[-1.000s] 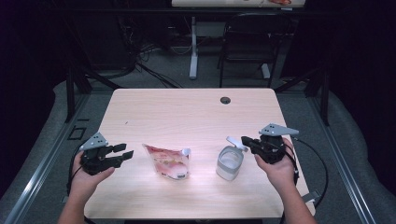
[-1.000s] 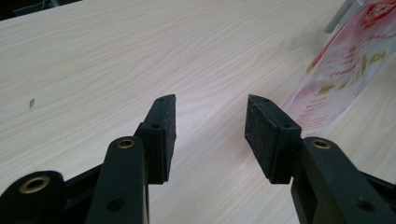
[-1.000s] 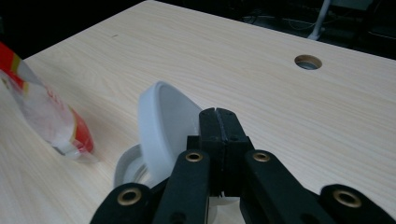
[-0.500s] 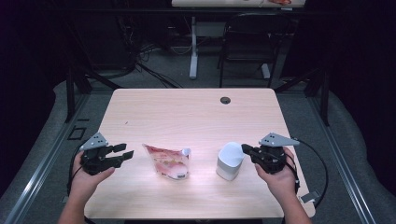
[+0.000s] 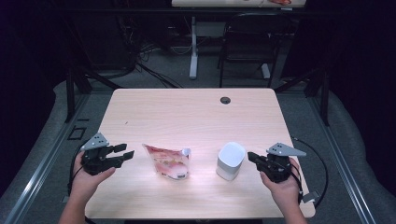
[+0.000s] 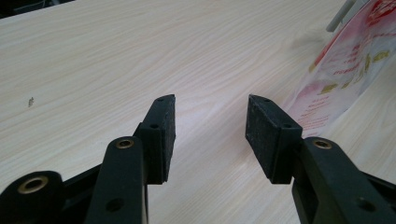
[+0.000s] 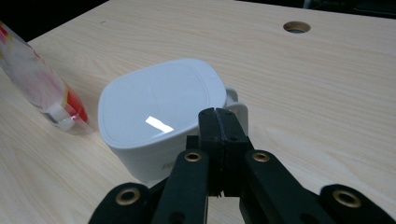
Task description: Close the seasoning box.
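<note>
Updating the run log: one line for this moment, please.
left gripper: open, beside pouch | right gripper: shut, empty, by white container | both on table

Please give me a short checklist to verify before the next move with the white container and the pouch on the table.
1. Right gripper shut, nothing between its pads: ok.
2. Right gripper at the white container, near its small tab; contact: cannot tell.
3. Container lid seated flat: ok.
4. Left gripper open, nothing between its pads: ok.
5. Left gripper apart from the red and white pouch: ok.
6. Pouch lies flat on the table, apart from the container: ok.
</note>
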Action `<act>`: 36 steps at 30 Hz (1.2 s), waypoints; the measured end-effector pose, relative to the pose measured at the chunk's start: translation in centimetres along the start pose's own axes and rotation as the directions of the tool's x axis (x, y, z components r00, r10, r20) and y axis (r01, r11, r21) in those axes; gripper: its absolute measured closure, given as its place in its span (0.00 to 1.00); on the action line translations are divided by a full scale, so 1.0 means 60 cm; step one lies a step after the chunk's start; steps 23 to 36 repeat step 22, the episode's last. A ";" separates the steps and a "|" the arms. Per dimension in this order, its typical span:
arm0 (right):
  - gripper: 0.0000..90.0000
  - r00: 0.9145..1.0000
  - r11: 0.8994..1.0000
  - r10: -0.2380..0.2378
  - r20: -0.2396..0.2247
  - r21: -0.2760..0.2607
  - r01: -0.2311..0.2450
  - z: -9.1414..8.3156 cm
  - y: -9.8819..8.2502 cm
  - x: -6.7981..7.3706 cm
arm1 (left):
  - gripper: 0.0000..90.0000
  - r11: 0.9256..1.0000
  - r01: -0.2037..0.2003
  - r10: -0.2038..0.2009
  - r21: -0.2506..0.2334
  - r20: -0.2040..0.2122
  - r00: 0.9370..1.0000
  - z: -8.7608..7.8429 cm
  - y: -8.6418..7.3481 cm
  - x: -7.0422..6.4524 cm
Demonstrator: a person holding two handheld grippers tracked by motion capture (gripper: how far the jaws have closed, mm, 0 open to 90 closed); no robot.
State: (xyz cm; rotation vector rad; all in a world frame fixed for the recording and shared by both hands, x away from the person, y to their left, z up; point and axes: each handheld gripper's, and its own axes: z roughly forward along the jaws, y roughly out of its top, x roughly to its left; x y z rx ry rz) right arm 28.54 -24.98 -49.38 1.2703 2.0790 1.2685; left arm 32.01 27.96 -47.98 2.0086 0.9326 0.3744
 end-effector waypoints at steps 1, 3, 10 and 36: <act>1.00 1.000 1.000 0.007 0.002 0.004 -0.007 0.000 -0.004 -0.002 | 0.59 1.000 0.002 -0.002 0.000 0.000 1.000 0.000 0.000 0.000; 1.00 1.000 1.000 0.016 0.017 0.007 -0.016 0.000 -0.013 -0.007 | 0.59 1.000 0.000 0.000 -0.001 -0.001 1.000 0.000 0.000 0.001; 0.93 0.997 0.999 0.030 0.069 0.028 -0.032 0.008 -0.043 -0.022 | 0.58 1.000 0.002 -0.002 0.010 -0.011 1.000 0.003 -0.003 0.002; 0.52 0.989 0.998 0.054 0.141 0.016 -0.057 0.026 -0.075 -0.043 | 0.57 1.000 0.015 -0.015 0.011 -0.016 1.000 0.008 -0.007 0.007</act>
